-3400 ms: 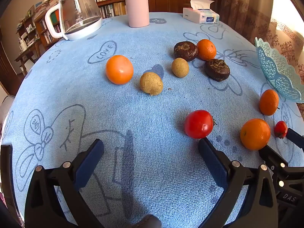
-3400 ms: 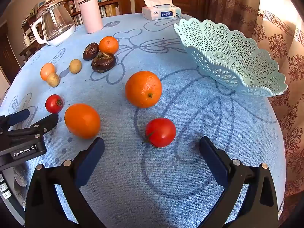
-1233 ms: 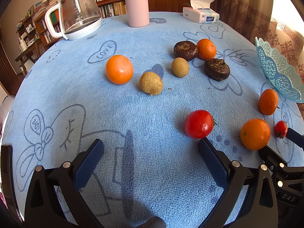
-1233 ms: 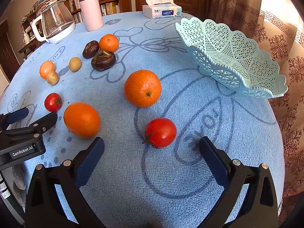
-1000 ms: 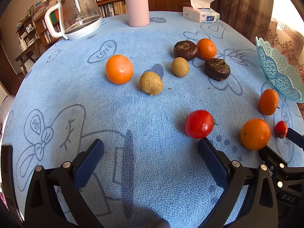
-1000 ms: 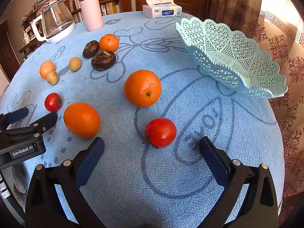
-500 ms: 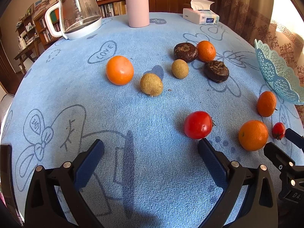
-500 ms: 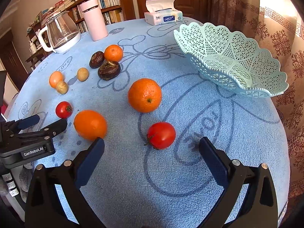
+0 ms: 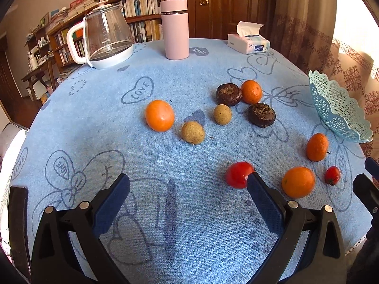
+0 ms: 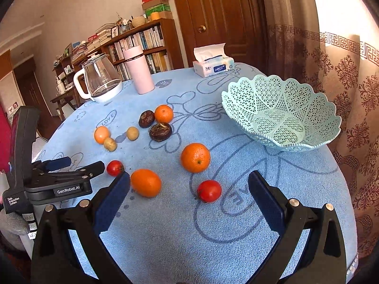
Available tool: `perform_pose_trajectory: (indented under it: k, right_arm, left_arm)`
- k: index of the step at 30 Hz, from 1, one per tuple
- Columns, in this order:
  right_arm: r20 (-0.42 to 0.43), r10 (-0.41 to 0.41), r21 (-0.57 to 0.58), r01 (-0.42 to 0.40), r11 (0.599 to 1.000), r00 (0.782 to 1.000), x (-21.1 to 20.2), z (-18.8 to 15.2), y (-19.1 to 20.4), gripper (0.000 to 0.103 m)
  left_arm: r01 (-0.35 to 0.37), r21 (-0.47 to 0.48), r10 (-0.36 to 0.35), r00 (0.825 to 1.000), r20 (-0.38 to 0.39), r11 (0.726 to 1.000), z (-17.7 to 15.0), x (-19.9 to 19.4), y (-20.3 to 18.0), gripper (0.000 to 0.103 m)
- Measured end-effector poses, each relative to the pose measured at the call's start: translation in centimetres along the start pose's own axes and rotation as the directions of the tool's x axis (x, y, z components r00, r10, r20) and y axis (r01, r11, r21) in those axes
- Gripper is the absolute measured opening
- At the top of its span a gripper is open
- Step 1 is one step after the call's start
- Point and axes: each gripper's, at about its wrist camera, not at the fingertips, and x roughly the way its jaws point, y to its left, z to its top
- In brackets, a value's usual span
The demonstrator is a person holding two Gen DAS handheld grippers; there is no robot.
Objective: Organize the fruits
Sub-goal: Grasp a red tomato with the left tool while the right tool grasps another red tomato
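Note:
Loose fruit lies on the blue tablecloth [image 9: 189, 224]. A pale green lattice basket [image 10: 281, 116] stands empty at the right, also in the left wrist view [image 9: 336, 111]. A red tomato [image 10: 209, 190] lies just ahead of my open, empty right gripper [image 10: 189, 189], with two oranges [image 10: 195, 157] [image 10: 145, 182] beyond and left. Another tomato [image 9: 238, 174] touches the right fingertip of my open, empty left gripper [image 9: 189, 189]. Farther off lie an orange fruit [image 9: 159, 115], two tan round fruits [image 9: 193, 132], two dark brown fruits [image 9: 261, 115] and a mandarin [image 9: 251, 91].
A glass kettle [image 9: 106, 40], a pink flask [image 9: 174, 29] and a tissue box [image 9: 248, 43] stand at the table's far edge. Bookshelves, a wooden door and curtains lie beyond. The left gripper's body [image 10: 49, 182] shows at the left of the right wrist view.
Both grippers have risen and tilted up, so the fruit sits lower in view and more of the room shows. No fruit has moved. Both stay open.

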Motion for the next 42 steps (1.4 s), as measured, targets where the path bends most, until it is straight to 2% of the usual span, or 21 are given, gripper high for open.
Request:
perform_pose_trajectory:
  k: [6, 13, 17, 23, 31, 34, 36, 39, 42]
  right_arm:
    - [0.007, -0.015, -0.040, 0.015, 0.999, 1.000, -0.9, -0.2, 0.3, 0.101]
    - [-0.039, -0.004, -0.031, 0.003, 1.000, 0.999, -0.5, -1.1, -0.2, 0.100]
    - [-0.058, 0.019, -0.014, -0.019, 1.000, 0.998, -0.3, -1.2, -0.5, 0.090]
    - [-0.072, 0.030, 0.002, -0.030, 1.000, 0.997, -0.2, -1.3, -0.9, 0.083]
    - [-0.083, 0.024, 0.021, -0.023, 1.000, 0.996, 0.0, -1.4, -1.5, 0.083]
    - [-0.087, 0.023, 0.018, -0.022, 1.000, 0.996, 0.1, -1.4, -1.4, 0.082]
    - [-0.095, 0.025, 0.017, -0.023, 1.000, 0.995, 0.3, -1.3, -1.4, 0.078]
    - [-0.112, 0.026, 0.015, -0.024, 1.000, 0.993, 0.7, -1.3, -1.3, 0.075]
    - [-0.131, 0.019, 0.013, -0.017, 1.000, 0.991, 1.3, -1.2, -1.1, 0.070]
  left_arm:
    - [0.024, -0.025, -0.023, 1.000, 0.013, 0.999, 0.2, -0.7, 0.6, 0.098]
    - [0.037, -0.001, -0.037, 0.999, 0.011, 0.999, -0.3, -0.7, 0.1, 0.098]
    - [0.053, 0.022, -0.053, 0.999, 0.004, 0.998, 0.0, -0.3, -0.8, 0.094]
    - [0.096, 0.048, -0.095, 0.995, -0.021, 0.994, 0.5, 0.9, -2.1, 0.082]
    - [0.167, 0.024, -0.165, 0.982, -0.089, 0.986, 0.6, 3.4, -2.9, 0.050]
    - [0.180, 0.023, -0.178, 0.981, -0.083, 0.983, 0.6, 3.4, -2.9, 0.046]
    - [0.200, 0.021, -0.198, 0.977, -0.080, 0.980, 0.6, 3.3, -2.9, 0.037]
    - [0.229, 0.007, -0.229, 0.971, -0.067, 0.973, 0.4, 3.1, -2.7, 0.030]
    - [0.239, -0.014, -0.240, 0.970, -0.042, 0.971, 0.2, 2.8, -2.2, 0.030]
